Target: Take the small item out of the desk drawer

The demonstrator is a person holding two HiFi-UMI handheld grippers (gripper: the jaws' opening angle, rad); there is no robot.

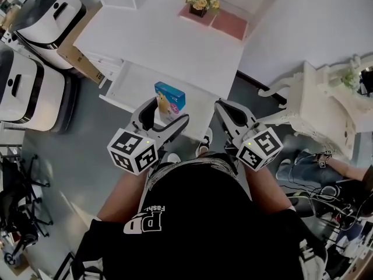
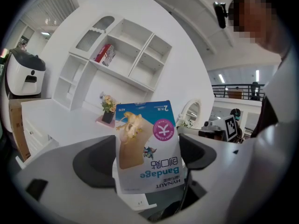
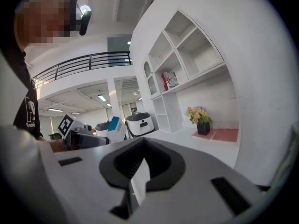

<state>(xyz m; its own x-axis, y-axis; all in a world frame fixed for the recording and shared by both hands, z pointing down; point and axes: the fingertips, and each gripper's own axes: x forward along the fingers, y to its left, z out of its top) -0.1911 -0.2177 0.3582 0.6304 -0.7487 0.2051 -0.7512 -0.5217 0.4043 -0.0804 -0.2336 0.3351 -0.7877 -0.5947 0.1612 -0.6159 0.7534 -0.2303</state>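
Fingers (image 2: 93, 164) pinching pack (image 2: 148, 146), marked HYNAUT Bandage

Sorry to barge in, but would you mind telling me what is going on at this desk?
A person is working with a handheld gripper in each hand. The left gripper is shut on a small bandage box and holds it up; in the head view the box sits over the open drawer of the white desk. The right gripper is shut and holds nothing. The box appears to be out of the drawer already.
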